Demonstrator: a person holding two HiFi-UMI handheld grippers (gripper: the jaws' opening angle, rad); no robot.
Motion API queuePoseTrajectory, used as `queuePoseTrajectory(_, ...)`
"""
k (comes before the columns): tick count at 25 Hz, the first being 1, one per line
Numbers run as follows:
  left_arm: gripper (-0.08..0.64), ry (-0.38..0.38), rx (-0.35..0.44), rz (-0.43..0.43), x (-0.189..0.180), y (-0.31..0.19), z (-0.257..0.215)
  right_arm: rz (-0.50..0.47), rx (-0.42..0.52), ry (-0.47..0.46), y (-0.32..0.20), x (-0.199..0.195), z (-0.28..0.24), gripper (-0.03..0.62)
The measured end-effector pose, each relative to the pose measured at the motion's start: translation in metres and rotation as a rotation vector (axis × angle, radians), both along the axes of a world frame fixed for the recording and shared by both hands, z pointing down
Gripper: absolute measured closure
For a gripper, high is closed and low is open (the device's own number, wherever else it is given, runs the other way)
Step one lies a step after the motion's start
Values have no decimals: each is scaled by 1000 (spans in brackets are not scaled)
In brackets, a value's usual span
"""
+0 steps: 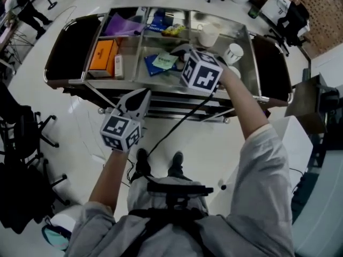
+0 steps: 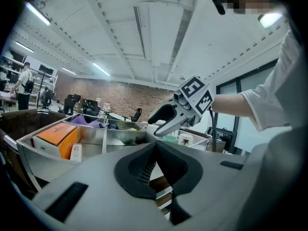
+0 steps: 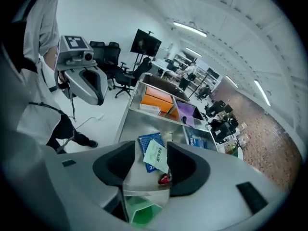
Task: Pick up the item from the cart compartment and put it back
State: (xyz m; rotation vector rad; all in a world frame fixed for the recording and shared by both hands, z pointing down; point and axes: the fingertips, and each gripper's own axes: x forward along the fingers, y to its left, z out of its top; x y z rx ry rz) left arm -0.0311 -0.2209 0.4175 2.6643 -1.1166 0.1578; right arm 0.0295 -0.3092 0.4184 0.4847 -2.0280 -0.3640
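Note:
A pale green packet point(image 1: 164, 61) lies on a blue packet point(image 1: 154, 67) in the middle compartment of the steel cart point(image 1: 161, 82). My right gripper point(image 1: 179, 50) hangs just above them, pointing down into that compartment. In the right gripper view its jaws point(image 3: 150, 146) stand wide open, nothing touching the pads; the pale green packet point(image 3: 156, 155) shows in the gap, apart from both. A small red item point(image 3: 164, 178) lies beside it. My left gripper point(image 1: 140, 96) stays in front of the cart, shut and empty point(image 2: 155, 146).
An orange box point(image 1: 103, 55) and a slim white box point(image 1: 119, 66) fill the left compartment. A purple bag point(image 1: 120, 24) lies behind them. A white cup point(image 1: 209, 35) and a paper cup point(image 1: 233, 52) stand at the right. Black bags hang at both cart ends.

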Motion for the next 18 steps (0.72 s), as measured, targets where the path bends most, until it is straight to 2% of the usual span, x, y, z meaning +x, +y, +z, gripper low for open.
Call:
queuePoseTrajectory(4, 554, 7, -8, -9, -4, -6, 4, -88, -58, 139, -14, -5, 30, 377)
queuePoseTrajectory(8, 554, 7, -17, -25, -15, -12, 8, -145, -93, 237, -21, -10, 47, 377)
queuePoseTrajectory(12, 554, 7, -28, -46, -26, -17, 14, -185, -144, 292, -22, -9, 77, 377)
queuePoseTrajectory(18, 554, 13, -40, -66, -37, -20, 19, -191, -158, 366, -29, -4, 96, 377)
